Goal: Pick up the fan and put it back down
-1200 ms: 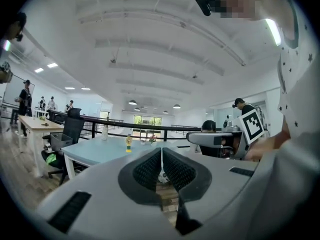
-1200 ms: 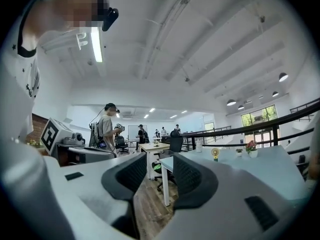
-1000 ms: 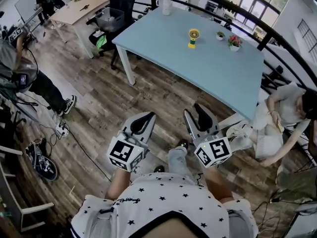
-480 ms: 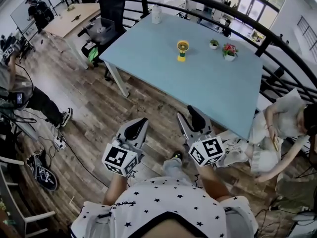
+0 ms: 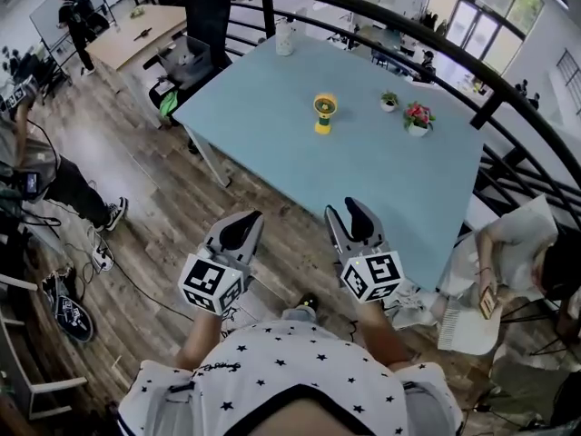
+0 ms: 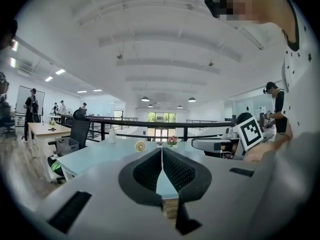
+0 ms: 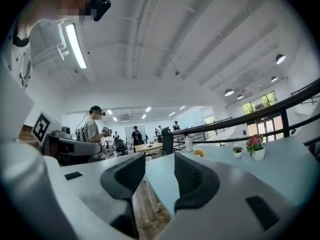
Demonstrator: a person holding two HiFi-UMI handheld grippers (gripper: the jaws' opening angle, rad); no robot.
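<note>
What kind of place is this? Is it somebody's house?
Not a house. It is most likely a big open-plan office: a black office chair stands near the light blue table, a wooden desk sits further off, and a black railing runs past, as on an upper floor.

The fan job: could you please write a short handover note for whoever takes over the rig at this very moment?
Left gripper: jaws shut, nothing between them.
Right gripper: open and empty; its jaws have just been opening.
Both are over the wooden floor, short of the near edge of the blue table.
Fan: stands upright on the far part of the table, to the left of the two small potted plants, untouched.
Done: nothing on the fan yet.
Left: reach the table, grip the fan, lift it, put it back down.
</note>
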